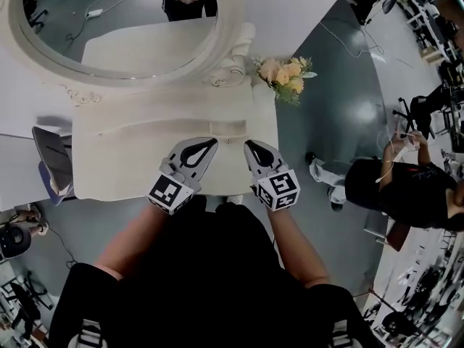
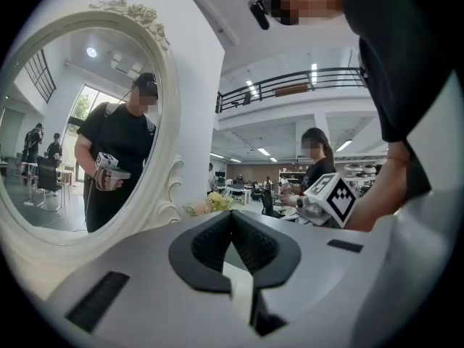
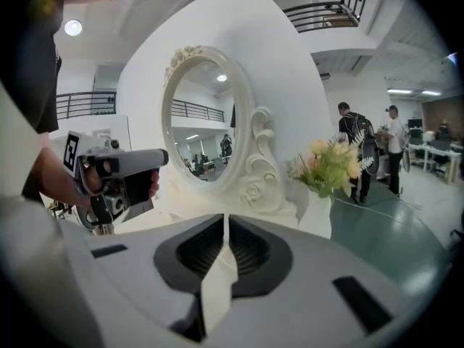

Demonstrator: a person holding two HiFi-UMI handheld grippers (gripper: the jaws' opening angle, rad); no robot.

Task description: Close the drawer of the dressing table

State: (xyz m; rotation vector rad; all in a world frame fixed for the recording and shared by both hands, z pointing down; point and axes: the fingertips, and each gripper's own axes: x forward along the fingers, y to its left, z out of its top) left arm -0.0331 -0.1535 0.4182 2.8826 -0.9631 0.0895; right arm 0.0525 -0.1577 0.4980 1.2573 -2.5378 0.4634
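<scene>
Jaws together, left gripper (image 1: 211,143) and right gripper (image 1: 249,144) over dressing table (image 1: 123,162) front

Flowers (image 1: 285,73) (yellow, peach); bystander (image 1: 399,187) in black, on grey floor (image 1: 341,114).

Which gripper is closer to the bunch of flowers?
The right. The right gripper is on the person's side of the flowers and slightly left of them; the left gripper is beside it, farther left still.
</scene>
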